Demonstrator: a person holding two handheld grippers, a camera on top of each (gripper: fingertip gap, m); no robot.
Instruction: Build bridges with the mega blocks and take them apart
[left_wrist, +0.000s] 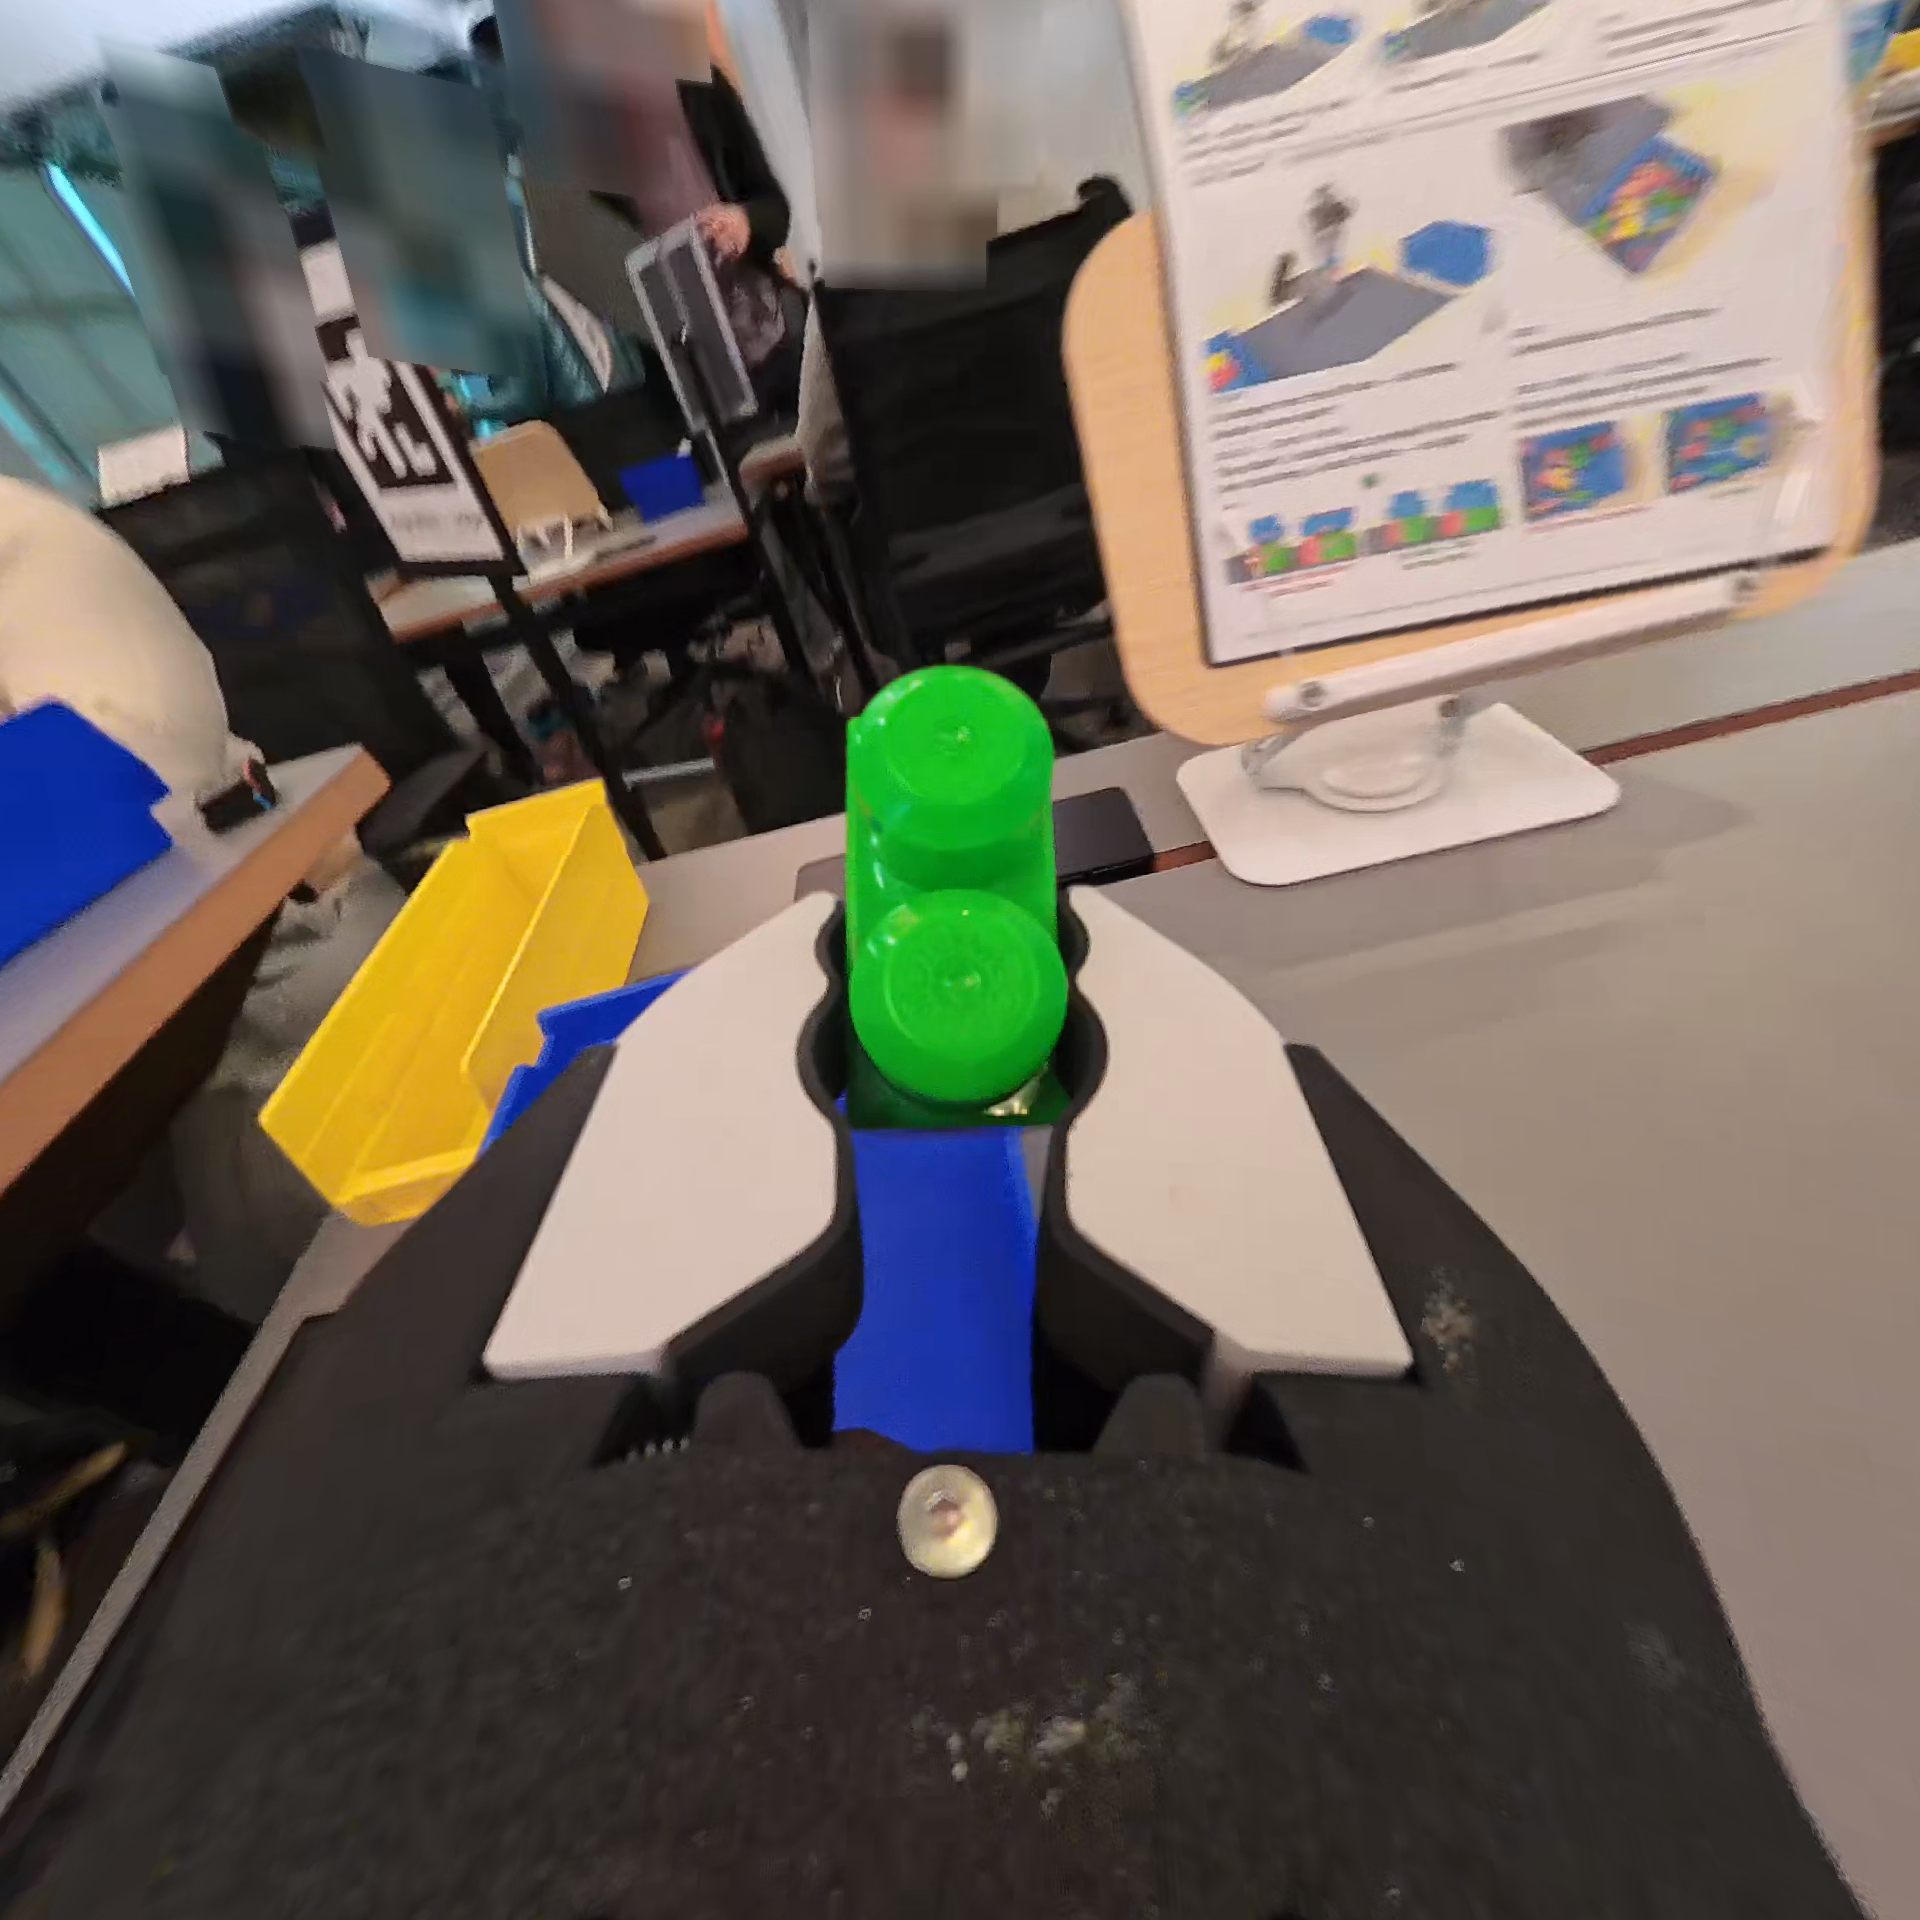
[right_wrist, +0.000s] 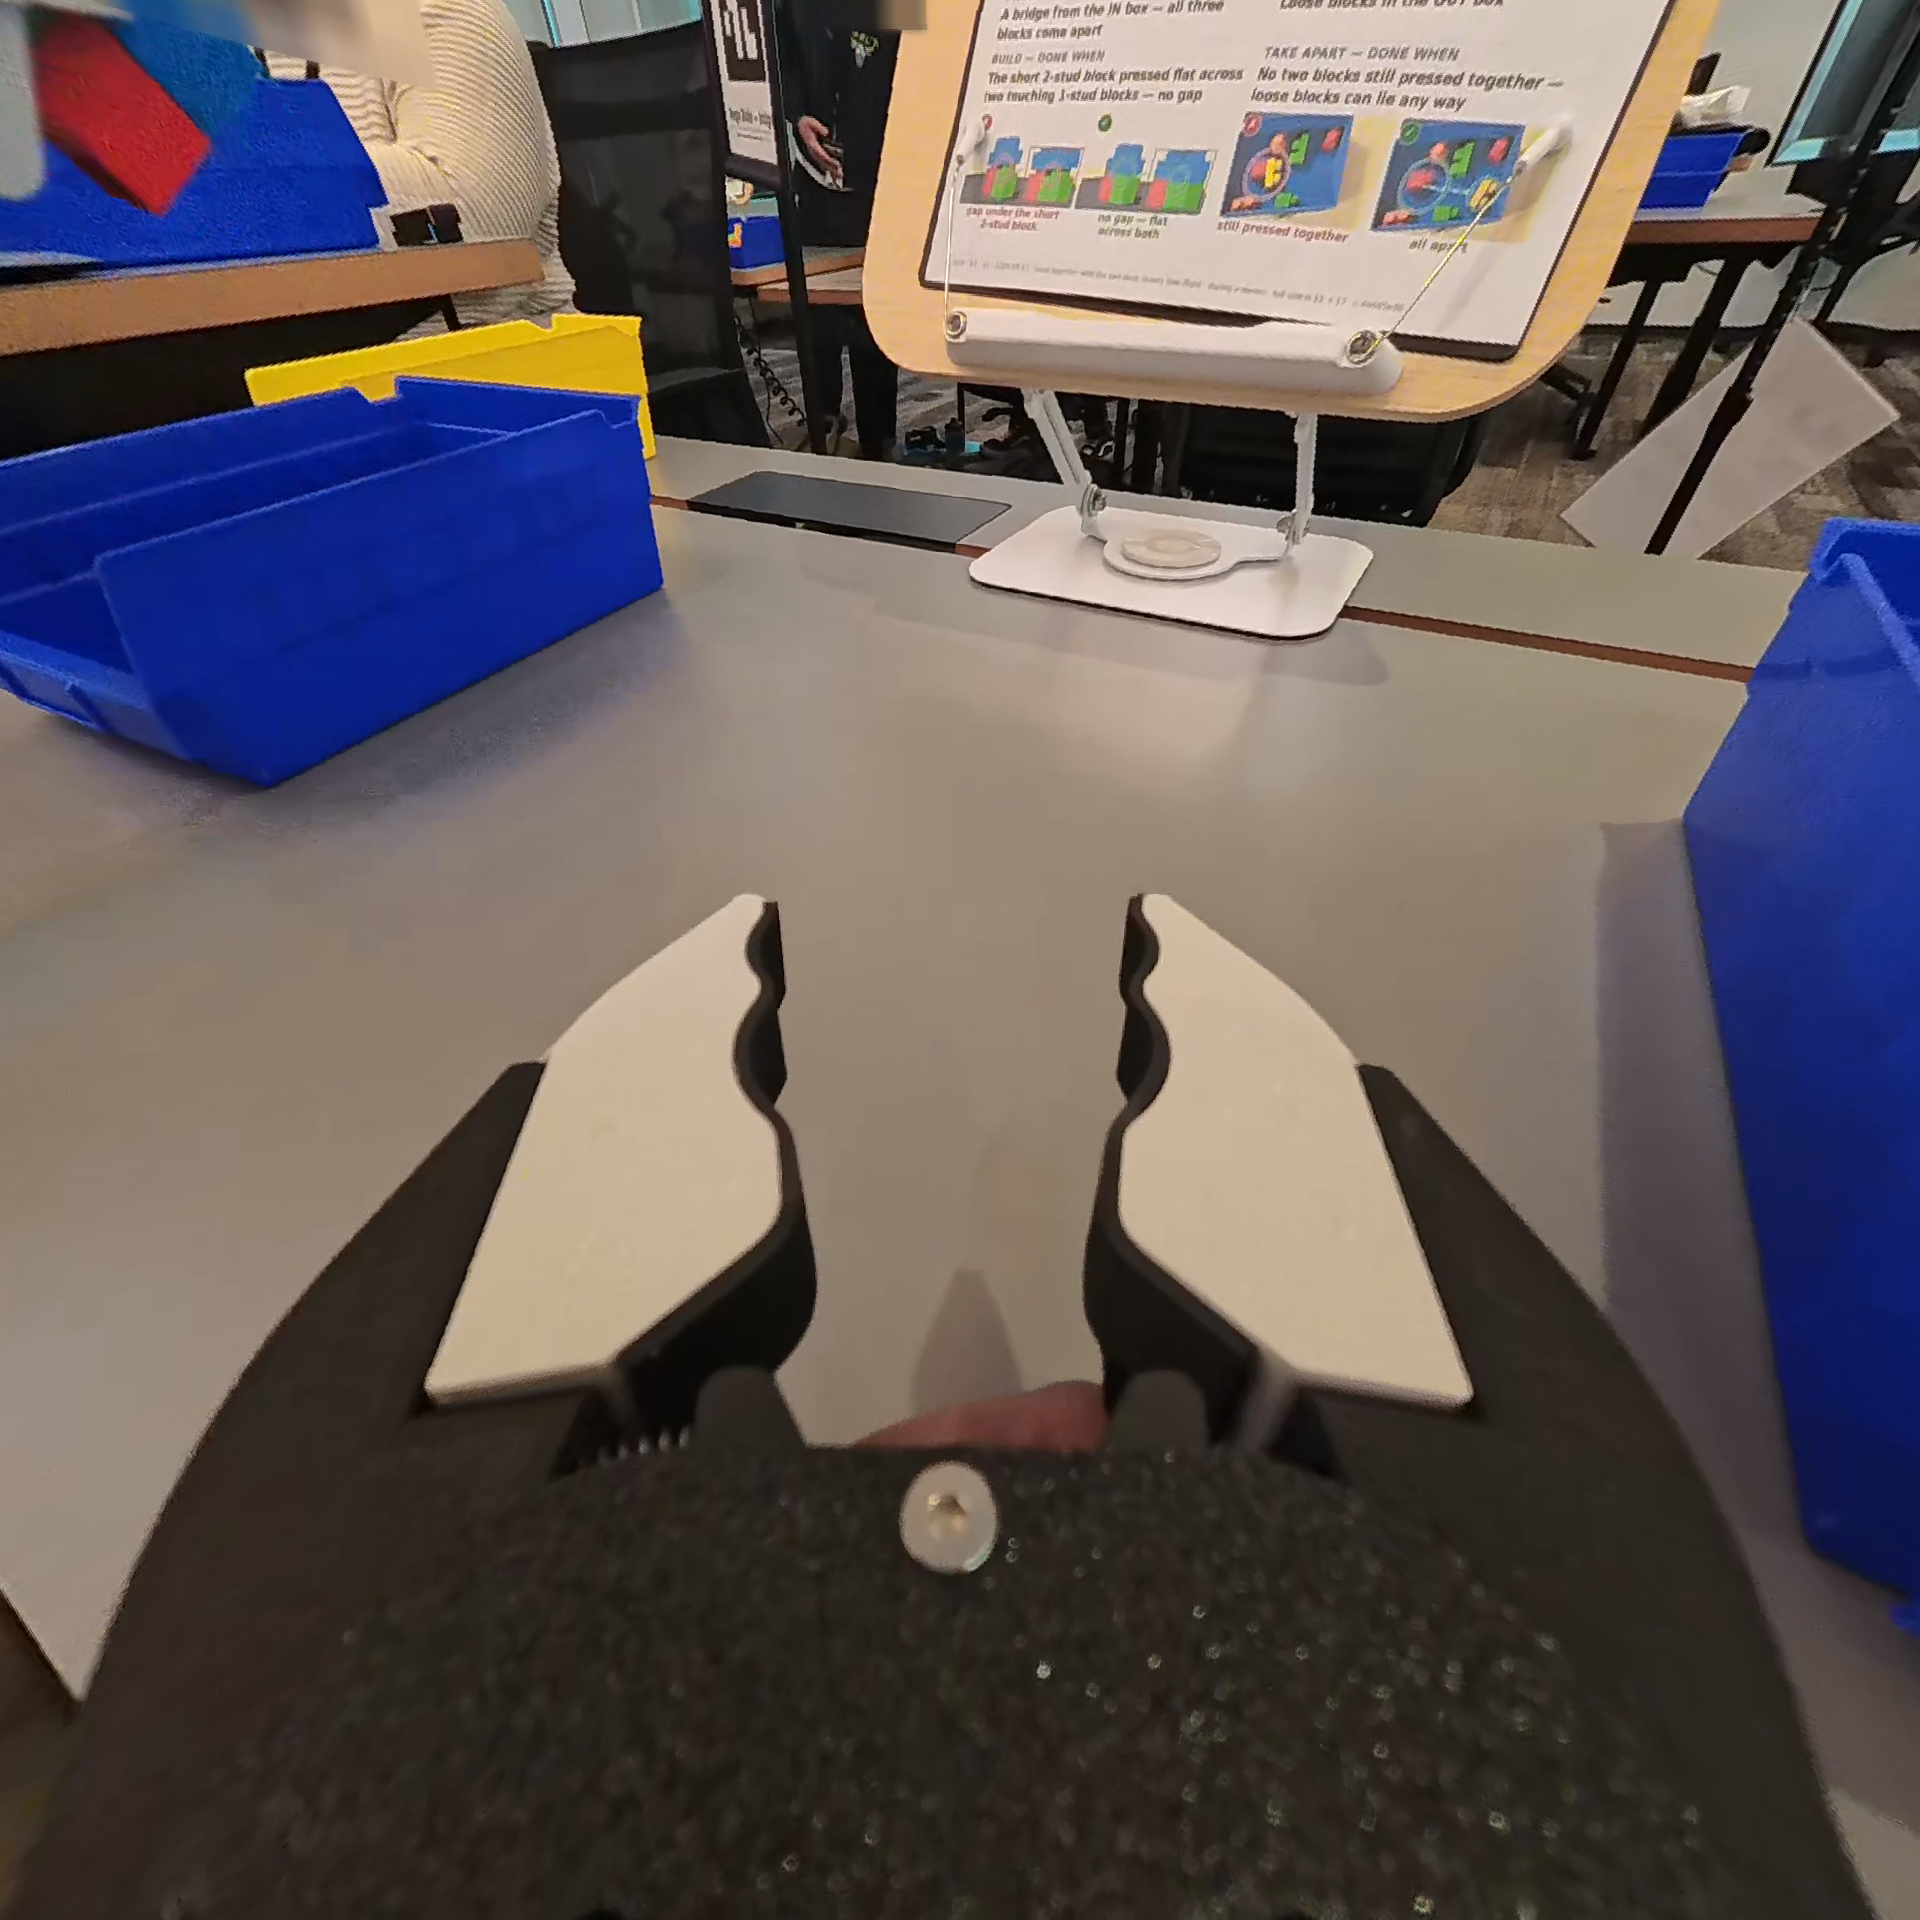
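The left gripper (left_wrist: 951, 935) has its fingers (left_wrist: 727, 1091) clenched on a green two-stud block (left_wrist: 951, 883), held up off the table (left_wrist: 1507, 1039) with its studs facing the camera. Under them lies a blue bin (left_wrist: 935, 1288), with a yellow bin (left_wrist: 457, 997) just beyond it at the table's left edge. The right gripper (right_wrist: 951, 925) hovers released and empty above bare table (right_wrist: 935, 748), between a blue bin (right_wrist: 343, 561) at the left edge and another blue bin (right_wrist: 1829, 1039) at the right edge. An instruction sheet on a stand (right_wrist: 1174, 561) occupies the far edge.
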